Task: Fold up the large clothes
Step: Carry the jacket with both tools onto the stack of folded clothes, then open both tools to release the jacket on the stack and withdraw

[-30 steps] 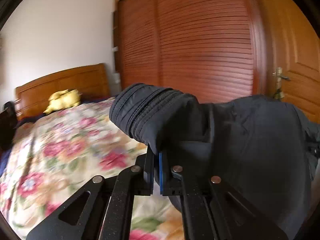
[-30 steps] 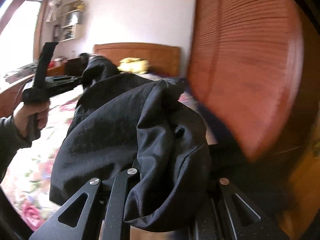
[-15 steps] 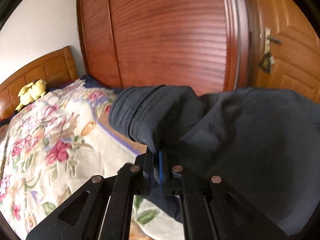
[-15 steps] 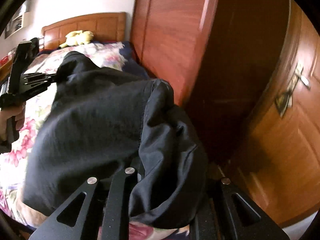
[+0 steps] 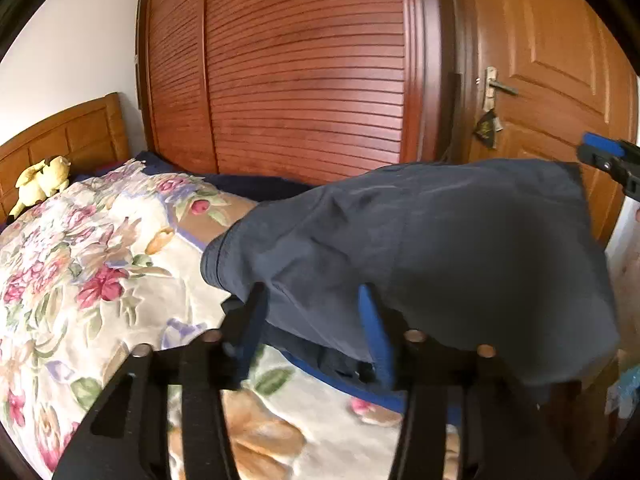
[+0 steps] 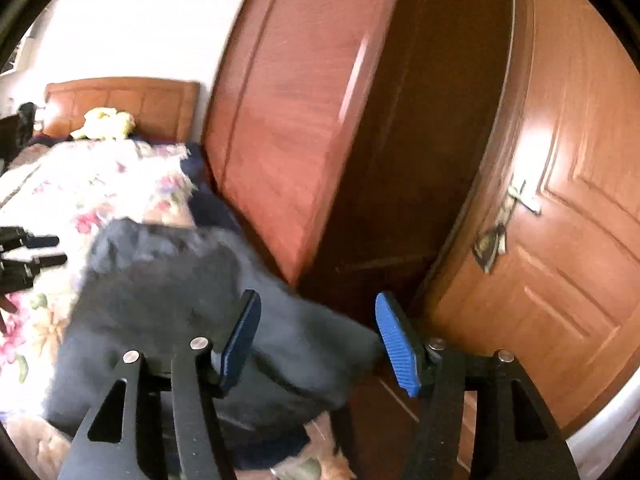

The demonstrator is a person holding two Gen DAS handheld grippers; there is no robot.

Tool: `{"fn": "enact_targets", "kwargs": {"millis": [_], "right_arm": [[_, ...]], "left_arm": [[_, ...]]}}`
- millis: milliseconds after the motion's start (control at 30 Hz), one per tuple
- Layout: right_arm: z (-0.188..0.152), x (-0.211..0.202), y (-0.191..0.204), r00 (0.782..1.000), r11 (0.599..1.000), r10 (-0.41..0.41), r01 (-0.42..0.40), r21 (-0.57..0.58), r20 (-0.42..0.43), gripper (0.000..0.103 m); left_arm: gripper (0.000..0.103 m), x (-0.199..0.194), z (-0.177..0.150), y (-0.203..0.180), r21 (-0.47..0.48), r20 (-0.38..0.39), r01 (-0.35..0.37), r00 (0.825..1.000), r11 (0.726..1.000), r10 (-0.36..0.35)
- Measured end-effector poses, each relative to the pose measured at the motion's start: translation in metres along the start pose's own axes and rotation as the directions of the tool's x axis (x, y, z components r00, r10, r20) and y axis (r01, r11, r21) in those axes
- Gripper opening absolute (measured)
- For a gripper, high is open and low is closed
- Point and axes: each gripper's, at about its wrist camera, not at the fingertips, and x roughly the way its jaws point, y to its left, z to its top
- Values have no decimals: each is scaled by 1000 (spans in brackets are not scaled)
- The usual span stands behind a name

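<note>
Lying bunched at the near right edge of the floral-quilted bed, beside the slatted reddish-brown wooden wardrobe: dark navy fabric garment. Spreading apart, left tongs, cloth between the blue pads. Opening too, right tongs, straddling cloth, not pinching.

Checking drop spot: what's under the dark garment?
The dark garment lies on the floral bedspread, which shows at its left and near edges. Whatever is beneath its middle is covered.
</note>
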Motion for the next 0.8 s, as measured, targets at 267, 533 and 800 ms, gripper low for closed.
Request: {"fn": "enact_targets", "kwargs": {"millis": [267, 533, 800], "right_arm": [[-46, 12, 48, 961, 963, 267, -263, 58, -69, 63], [-107, 18, 32, 968, 963, 240, -228, 142, -75, 63], [-101, -11, 60, 989, 979, 140, -133, 153, -36, 63]], "left_arm": [[77, -35, -35, -3, -26, 8, 33, 999, 999, -32], [81, -72, -58, 12, -53, 44, -8, 999, 999, 10], [84, -129, -88, 21, -69, 95, -99, 990, 993, 106]]}}
